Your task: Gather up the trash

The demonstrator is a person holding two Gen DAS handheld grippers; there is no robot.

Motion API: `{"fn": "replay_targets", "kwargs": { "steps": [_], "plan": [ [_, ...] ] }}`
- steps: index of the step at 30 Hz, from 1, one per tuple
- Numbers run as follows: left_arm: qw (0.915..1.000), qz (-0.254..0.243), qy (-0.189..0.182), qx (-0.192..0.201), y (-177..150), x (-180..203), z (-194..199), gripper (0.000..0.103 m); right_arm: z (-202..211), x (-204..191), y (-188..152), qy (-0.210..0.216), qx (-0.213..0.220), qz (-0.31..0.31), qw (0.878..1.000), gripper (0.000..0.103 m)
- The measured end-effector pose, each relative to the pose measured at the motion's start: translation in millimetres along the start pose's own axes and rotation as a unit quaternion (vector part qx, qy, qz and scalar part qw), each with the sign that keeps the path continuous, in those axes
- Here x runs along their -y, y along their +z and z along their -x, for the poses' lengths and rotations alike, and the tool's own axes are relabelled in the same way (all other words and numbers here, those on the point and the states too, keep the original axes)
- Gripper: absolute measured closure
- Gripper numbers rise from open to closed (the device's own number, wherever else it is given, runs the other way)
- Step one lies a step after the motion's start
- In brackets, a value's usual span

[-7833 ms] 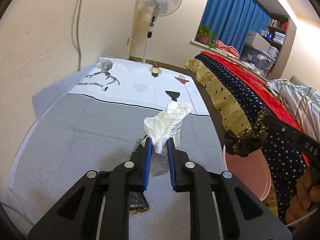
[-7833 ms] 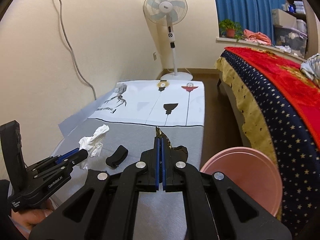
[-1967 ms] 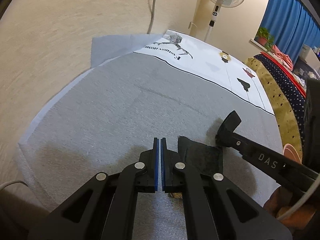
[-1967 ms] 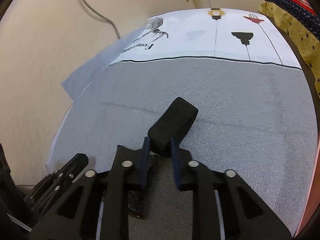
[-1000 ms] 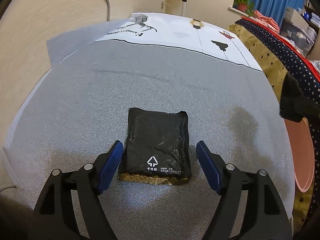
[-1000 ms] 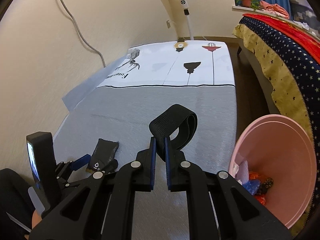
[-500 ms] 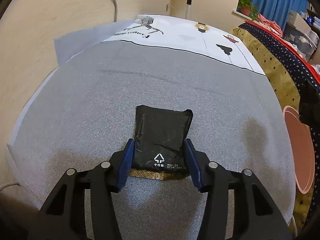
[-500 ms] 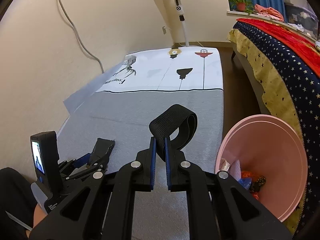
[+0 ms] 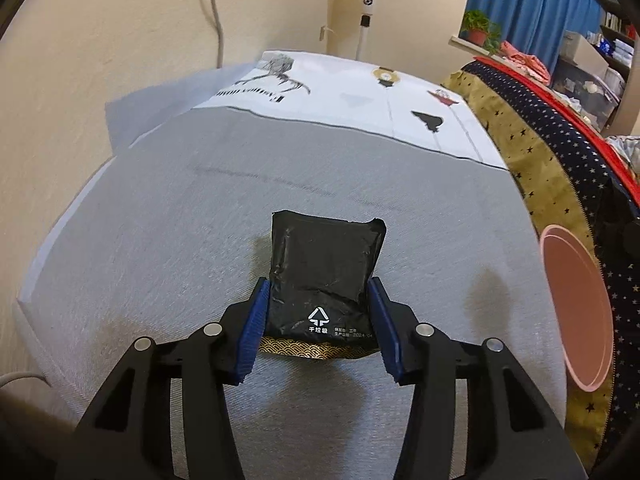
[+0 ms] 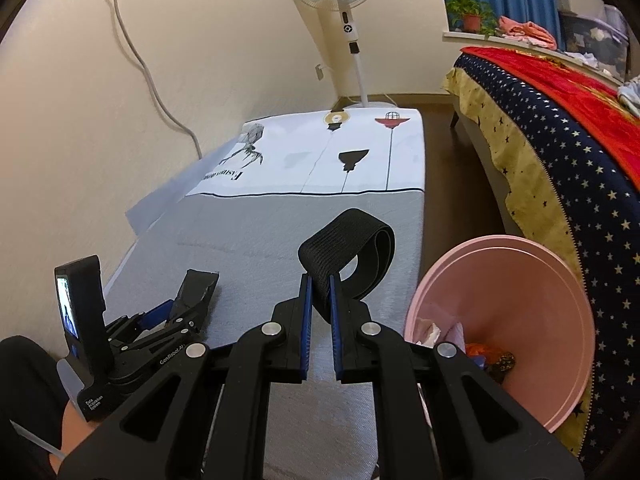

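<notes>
L tool (image 9: 318,304) now clenched on black packet (image 9: 326,270), was wide apart | R tool (image 10: 320,286) grips black strap (image 10: 348,240) | we bin both next: pink bin (image 10: 504,320)

Left gripper (image 9: 319,300) closed from wide open onto black packet (image 9: 325,276), packet lifted off grey cloth, right gripper (image 10: 319,292) carried black strap (image 10: 347,248) toward pink bin (image 10: 560,304)

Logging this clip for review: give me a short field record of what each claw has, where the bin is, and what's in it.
left claw: closed on black packet, which sits tilted on the grey mat
right claw: pinching black strap loop, held above the mat
bin: pink bucket, right of the mat, beside the bed
bin contents: white tissue and orange bits; rest unclear
</notes>
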State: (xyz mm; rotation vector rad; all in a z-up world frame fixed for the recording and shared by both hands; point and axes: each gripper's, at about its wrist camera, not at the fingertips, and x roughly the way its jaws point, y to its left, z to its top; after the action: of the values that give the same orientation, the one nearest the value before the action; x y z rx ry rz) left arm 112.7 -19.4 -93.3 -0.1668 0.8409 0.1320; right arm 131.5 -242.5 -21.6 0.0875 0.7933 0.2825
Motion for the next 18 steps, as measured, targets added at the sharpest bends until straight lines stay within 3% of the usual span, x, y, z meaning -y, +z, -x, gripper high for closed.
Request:
{"fn": "replay_targets", "kwargs": {
  "steps": [18],
  "plan": [
    [0.9979, -0.016, -0.050, 0.039, 14, 24, 28, 0.054, 70, 11, 23, -0.016, 0.035, 0.006, 0.999, 0.094]
  ]
}}
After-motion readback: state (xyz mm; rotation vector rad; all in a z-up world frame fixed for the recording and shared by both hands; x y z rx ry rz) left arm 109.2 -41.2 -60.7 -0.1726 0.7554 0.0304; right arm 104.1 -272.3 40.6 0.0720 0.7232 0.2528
